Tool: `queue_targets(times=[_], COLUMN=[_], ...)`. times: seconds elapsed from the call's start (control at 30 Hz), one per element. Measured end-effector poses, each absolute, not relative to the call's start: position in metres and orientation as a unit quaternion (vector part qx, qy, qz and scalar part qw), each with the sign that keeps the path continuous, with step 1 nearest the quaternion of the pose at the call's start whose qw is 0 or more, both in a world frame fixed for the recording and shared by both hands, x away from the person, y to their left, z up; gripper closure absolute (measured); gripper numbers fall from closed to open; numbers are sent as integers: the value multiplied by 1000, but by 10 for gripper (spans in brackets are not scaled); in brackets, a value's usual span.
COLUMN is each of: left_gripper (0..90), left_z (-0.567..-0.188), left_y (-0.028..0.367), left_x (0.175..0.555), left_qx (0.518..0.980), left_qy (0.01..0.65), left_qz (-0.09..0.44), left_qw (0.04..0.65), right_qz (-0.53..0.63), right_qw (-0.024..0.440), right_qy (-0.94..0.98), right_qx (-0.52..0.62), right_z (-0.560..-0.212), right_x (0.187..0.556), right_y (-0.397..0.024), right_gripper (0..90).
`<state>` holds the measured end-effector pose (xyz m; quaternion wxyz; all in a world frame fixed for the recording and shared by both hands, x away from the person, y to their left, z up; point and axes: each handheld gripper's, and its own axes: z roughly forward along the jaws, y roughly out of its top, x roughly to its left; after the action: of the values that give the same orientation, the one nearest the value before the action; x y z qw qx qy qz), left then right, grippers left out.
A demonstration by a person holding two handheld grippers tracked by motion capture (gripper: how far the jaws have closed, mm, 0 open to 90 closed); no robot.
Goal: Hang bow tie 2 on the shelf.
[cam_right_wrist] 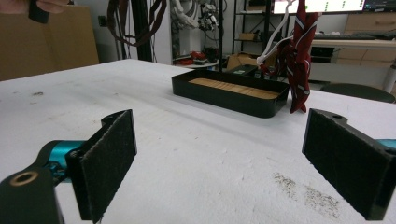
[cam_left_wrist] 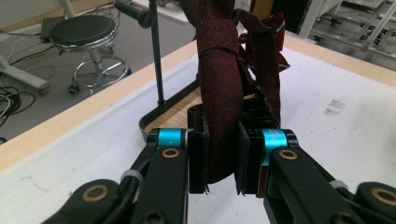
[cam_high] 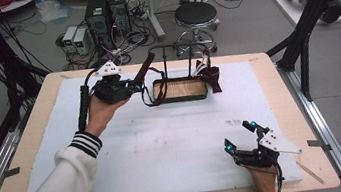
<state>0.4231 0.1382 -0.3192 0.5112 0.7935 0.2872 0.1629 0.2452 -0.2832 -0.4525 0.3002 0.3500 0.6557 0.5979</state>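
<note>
With our left gripper [cam_left_wrist: 223, 161] pinching the dark red woven necktie [cam_left_wrist: 219, 93] hanging from the thin black metal rack [cam_high: 175, 57] (our right gripper [cam_high: 243, 139] idles, spread wide), a sharp tug could topple it.

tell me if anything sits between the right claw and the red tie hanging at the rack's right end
Nothing visible does. The right claw stands open over bare white table, and the red tie hangs beyond it at the right end of the black tray. The tray lies left of that line.
</note>
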Motion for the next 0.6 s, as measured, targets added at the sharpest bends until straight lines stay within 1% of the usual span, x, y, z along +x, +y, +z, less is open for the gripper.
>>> queue_targets(times=[0.1, 0.6], left_gripper=[778, 777], left_z=[-319, -322], left_y=[133, 105], left_x=[428, 449], left_qx=[786, 778], left_qy=[289, 294], left_qz=[156, 148], left_qw=[524, 536], right_qz=[599, 602], right_qw=[302, 298], right_qy=[655, 652], right_qx=[349, 353], right_z=[-453, -453], right_x=[245, 245], right_y=[-283, -284], right_gripper=[90, 91])
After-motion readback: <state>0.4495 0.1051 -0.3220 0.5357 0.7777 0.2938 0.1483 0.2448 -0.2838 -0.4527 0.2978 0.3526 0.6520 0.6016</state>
